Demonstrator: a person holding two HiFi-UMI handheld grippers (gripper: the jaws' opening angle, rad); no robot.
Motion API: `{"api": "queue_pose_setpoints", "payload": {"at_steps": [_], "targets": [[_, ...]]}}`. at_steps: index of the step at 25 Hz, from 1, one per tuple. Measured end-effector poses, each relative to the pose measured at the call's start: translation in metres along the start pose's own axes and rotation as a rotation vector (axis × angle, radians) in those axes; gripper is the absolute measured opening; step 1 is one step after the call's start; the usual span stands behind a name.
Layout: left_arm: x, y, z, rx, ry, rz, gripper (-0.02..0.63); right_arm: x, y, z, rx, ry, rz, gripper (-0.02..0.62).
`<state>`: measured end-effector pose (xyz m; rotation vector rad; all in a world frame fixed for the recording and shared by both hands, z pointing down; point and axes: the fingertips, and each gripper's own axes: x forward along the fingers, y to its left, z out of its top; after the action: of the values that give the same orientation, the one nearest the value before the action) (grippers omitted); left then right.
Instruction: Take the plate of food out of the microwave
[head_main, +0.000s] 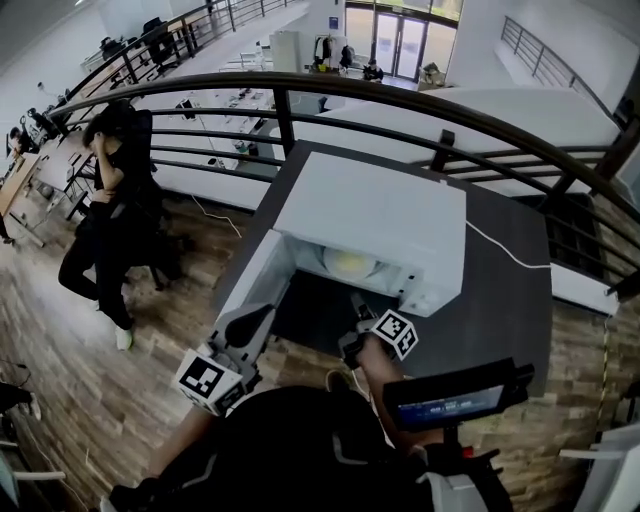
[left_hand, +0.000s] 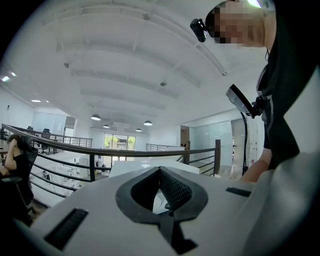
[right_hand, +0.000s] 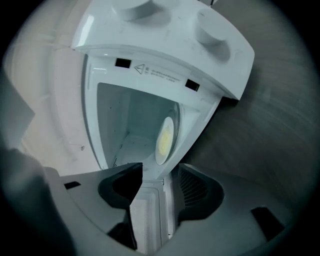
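Note:
The white microwave (head_main: 380, 215) stands on a dark table (head_main: 505, 305) with its door (head_main: 310, 315) swung open toward me. Inside the cavity a white plate (head_main: 350, 263) with yellow food sits on the floor; the right gripper view shows the plate (right_hand: 165, 140) too. My right gripper (head_main: 356, 302) hangs just before the opening, jaws open. In its own view, the right gripper (right_hand: 161, 167) has the door's white edge (right_hand: 150, 215) lying between the pads, untouched. My left gripper (head_main: 266, 314) is at the door's left side, and the left gripper (left_hand: 160, 171) is shut on nothing, tilted up.
A dark curved railing (head_main: 400, 100) runs behind the table, with a drop to a lower floor beyond. A white cord (head_main: 510, 250) trails off the microwave's right side. A person in black (head_main: 110, 210) stands on the wood floor at left. A screen device (head_main: 455, 400) sits at my chest.

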<state>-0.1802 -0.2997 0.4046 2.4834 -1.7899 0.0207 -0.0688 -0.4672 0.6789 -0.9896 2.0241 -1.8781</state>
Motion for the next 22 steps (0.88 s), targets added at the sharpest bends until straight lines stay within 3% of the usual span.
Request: {"api": "queue_pose_setpoints", "payload": {"at_steps": [8,22], "targets": [[0.013,0.010,-0.005,0.014,0.028,0.055,0.005,0.044,-0.018,0.010,0.157,0.005,-0.002,0.236],[0.013,0.000,0.000,0.010,0.067,0.120,0.005,0.065,-0.022,0.026,0.305,-0.014,-0.018,0.236]]}}
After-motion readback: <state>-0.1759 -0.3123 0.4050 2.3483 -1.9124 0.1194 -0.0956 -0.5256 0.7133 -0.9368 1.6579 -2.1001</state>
